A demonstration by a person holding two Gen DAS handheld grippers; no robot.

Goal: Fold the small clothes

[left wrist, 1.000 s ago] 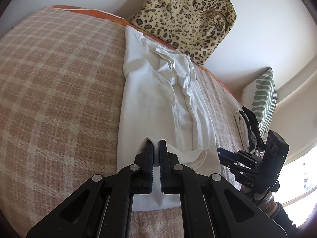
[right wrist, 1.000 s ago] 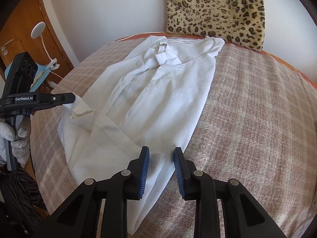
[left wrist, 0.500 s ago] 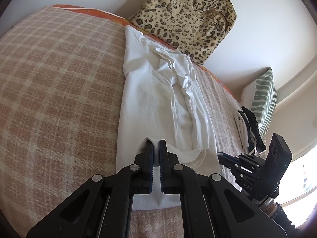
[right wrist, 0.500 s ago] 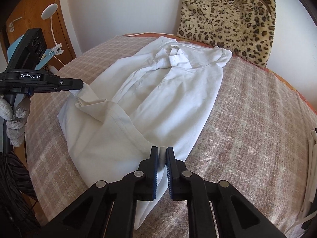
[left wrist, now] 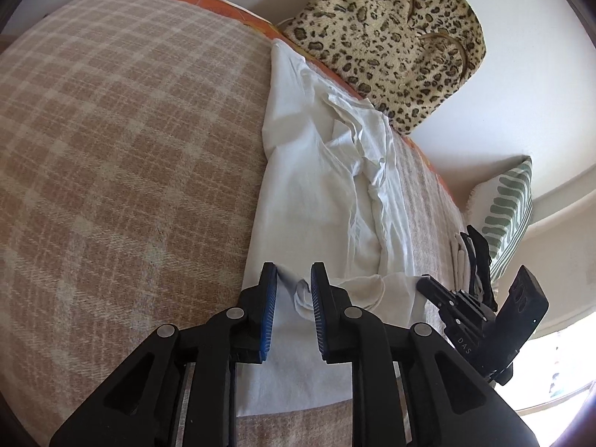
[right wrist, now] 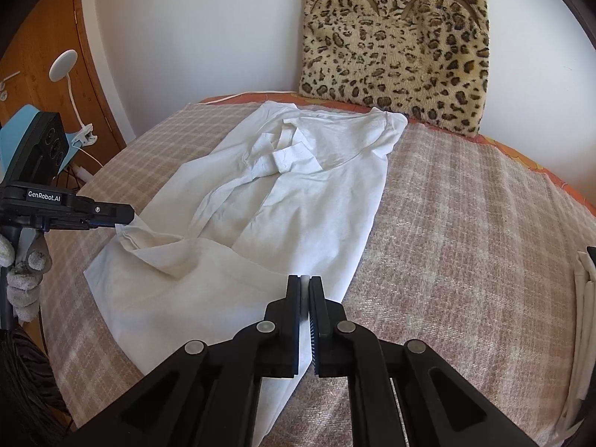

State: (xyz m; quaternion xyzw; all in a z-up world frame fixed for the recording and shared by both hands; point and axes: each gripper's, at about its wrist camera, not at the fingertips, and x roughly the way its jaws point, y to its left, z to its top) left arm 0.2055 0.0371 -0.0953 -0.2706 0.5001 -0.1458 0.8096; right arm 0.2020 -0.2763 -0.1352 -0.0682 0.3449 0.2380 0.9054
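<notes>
A white shirt (left wrist: 316, 193) (right wrist: 316, 193) lies lengthwise on the plaid blanket (left wrist: 130, 149), collar toward the wall. My left gripper (left wrist: 292, 275) is at its near left corner with jaws opening. A bunched fold of the hem sits loosely between the pads, and from the right wrist view its tip (right wrist: 123, 216) still touches the raised corner. My right gripper (right wrist: 304, 279) is shut on the shirt's right hem edge, with white cloth showing between the pads. In the left wrist view the right gripper (left wrist: 428, 283) sits at the hem's far side.
A leopard-print bag (right wrist: 395, 48) leans on the wall behind the collar. A green striped pillow (left wrist: 506, 208) and a small stack of folded clothes (right wrist: 583, 298) lie at the bed's right side. At the left are a wooden door (right wrist: 44, 56), a clip lamp (right wrist: 63, 65) and a gloved hand (right wrist: 22, 283).
My right gripper went from open to shut on the hem edge and then lifted slightly. My left gripper, shut on the corner fold before, has parted its jaws.
</notes>
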